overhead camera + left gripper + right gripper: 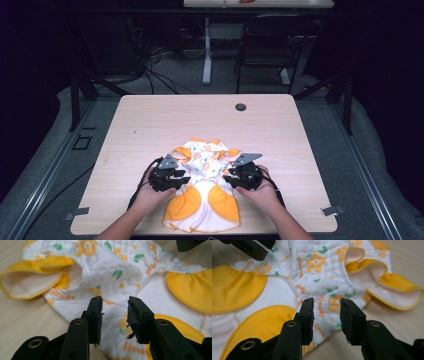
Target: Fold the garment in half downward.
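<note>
A small white garment [205,192] with orange flowers and yellow panels lies crumpled at the near middle of the table. My left gripper [176,176] rests at its left edge, held by a hand. In the left gripper view the jaws stand open over the printed cloth [110,277], nothing between the fingertips [96,307]. My right gripper [235,177] sits at the garment's right edge. In the right gripper view its jaws are open above the quilted cloth [317,270], close to a yellow panel [234,287] and a yellow-trimmed cuff [387,287].
The light wooden table [150,125] has a round dark grommet [240,107] near its far edge. Beyond it stand another table's leg [207,55] and a black chair [270,45], with cables on the floor. Dark frame rails run along both sides.
</note>
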Tool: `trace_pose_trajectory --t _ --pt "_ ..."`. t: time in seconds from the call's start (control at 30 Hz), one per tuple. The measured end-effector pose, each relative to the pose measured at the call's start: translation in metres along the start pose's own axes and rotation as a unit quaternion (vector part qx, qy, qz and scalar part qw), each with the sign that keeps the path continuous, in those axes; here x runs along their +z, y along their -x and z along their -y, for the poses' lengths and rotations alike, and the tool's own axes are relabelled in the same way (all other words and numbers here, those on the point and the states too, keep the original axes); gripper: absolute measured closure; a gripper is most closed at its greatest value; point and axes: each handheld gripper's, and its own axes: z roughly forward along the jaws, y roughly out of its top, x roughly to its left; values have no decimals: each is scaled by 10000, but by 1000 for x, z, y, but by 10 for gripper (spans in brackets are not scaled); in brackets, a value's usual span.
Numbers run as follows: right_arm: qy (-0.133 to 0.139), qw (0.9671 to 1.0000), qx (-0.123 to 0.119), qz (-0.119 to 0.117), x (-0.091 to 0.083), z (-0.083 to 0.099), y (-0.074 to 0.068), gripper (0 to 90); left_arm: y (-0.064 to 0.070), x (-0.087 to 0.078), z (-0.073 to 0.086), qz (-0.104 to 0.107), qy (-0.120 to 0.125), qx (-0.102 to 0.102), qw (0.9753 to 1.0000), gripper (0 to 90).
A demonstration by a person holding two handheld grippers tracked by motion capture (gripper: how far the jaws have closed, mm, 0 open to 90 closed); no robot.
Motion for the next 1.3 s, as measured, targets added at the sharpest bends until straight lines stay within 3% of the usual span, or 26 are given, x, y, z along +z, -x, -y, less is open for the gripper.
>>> trace_pose_trajectory --t 0.07,0.5,0.67,0.77,0.93,1.1,1.2,1.3 --pt "111 9998 134 -60 -4 -5 6 638 -4 -2 -5 -21 -5 15 10000 634" --pt "-66 9999 105 -1 -8 -38 35 646 -38 -9 -49 -31 169 -216 9996 640" --pt "-54 9998 157 51 -9 -53 48 639 -48 -7 -65 -52 174 -165 9997 642" --pt "-77 9998 141 123 -6 -60 55 628 -54 -2 -73 -93 145 -110 9998 642" --pt "-145 9998 131 -6 2 -75 66 613 -67 7 -82 -150 144 -149 9997 643" --pt "-265 9995 88 149 16 -92 75 618 -80 17 -88 -210 26 -204 9996 650" --pt "-344 9992 22 214 22 -96 77 631 -85 21 -89 -185 105 -223 9995 650" --pt "-372 9989 16 280 30 -99 80 644 -92 27 -89 -230 -24 -288 9993 650"
